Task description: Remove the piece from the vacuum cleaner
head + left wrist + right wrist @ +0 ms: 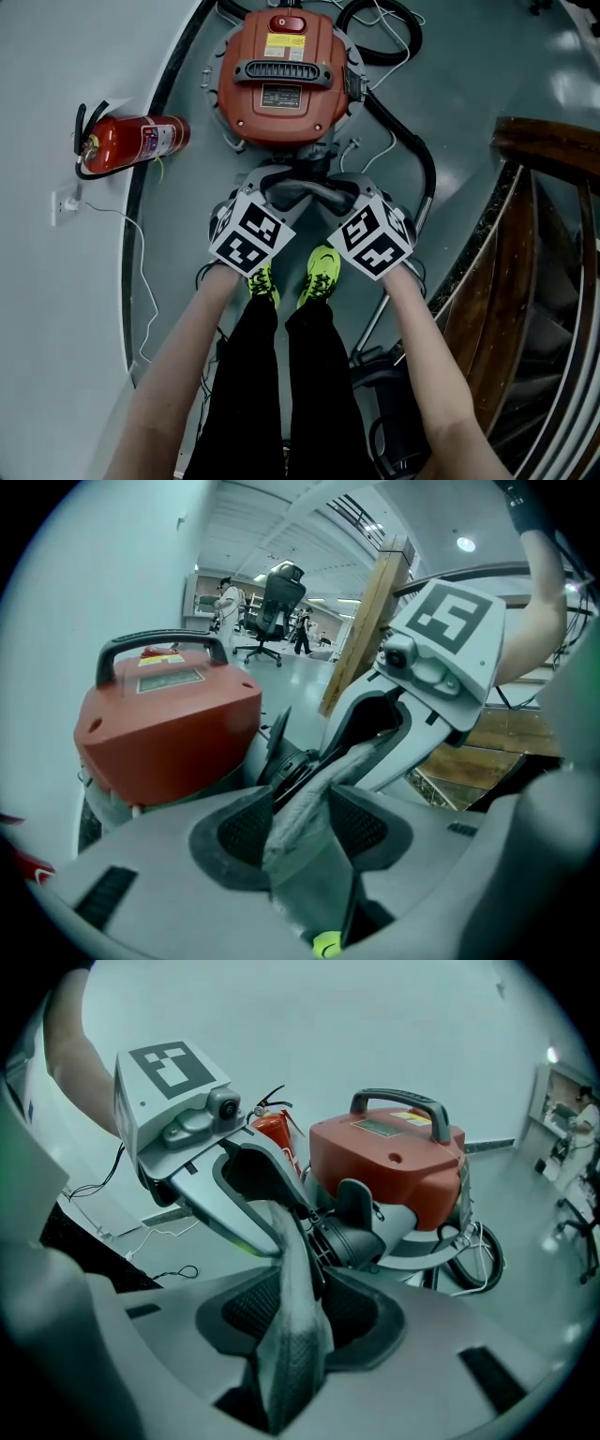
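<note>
The grey piece [314, 191], lying crosswise just before the vacuum cleaner [284, 75], is clasped at either end by the left gripper [302, 822] and the right gripper [302, 1312].

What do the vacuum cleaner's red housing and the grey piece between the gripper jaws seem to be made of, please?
The red housing looks like moulded plastic with a semi-gloss finish: a smooth, rounded shell with soft highlights. The grey piece seems to be woven fabric or mesh, matte: it shows a fine weave texture and folds softly, though flexible rubber can't be excluded.

Grey piece [302, 806] btw jaws — vac [169, 722] behind
</note>
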`<state>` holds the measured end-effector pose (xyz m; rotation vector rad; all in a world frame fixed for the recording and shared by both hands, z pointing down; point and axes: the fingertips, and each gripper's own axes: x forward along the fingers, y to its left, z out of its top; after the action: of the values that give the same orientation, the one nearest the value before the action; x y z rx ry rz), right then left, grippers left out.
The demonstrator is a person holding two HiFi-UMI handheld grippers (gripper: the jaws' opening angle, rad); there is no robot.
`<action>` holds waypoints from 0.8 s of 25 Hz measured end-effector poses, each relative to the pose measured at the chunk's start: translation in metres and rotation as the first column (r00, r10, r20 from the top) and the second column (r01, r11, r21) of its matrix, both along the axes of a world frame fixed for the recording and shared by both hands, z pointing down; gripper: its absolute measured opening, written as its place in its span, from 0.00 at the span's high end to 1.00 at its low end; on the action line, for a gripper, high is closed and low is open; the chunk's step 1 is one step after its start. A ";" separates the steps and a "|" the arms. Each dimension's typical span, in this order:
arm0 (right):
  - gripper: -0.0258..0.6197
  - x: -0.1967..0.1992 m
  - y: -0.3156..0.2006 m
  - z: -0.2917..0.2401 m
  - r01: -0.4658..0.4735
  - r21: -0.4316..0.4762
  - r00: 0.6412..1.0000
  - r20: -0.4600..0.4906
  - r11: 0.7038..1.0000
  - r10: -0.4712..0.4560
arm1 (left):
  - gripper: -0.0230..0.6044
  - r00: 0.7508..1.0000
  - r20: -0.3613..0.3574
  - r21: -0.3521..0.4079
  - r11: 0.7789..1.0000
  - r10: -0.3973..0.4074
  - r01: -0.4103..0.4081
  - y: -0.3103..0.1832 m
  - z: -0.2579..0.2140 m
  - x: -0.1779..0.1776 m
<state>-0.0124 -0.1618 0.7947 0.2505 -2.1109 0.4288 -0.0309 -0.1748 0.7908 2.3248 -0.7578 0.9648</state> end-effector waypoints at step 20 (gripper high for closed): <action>0.85 0.001 0.002 -0.004 -0.013 0.033 0.999 0.031 0.999 0.011 | 0.76 0.999 0.038 -0.002 1.000 -0.007 0.007 0.002 -0.001 -0.006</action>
<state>-0.0115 -0.1602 0.7912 0.2776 -2.1492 0.4073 -0.0366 -0.1726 0.7895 2.3067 -0.7797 1.0083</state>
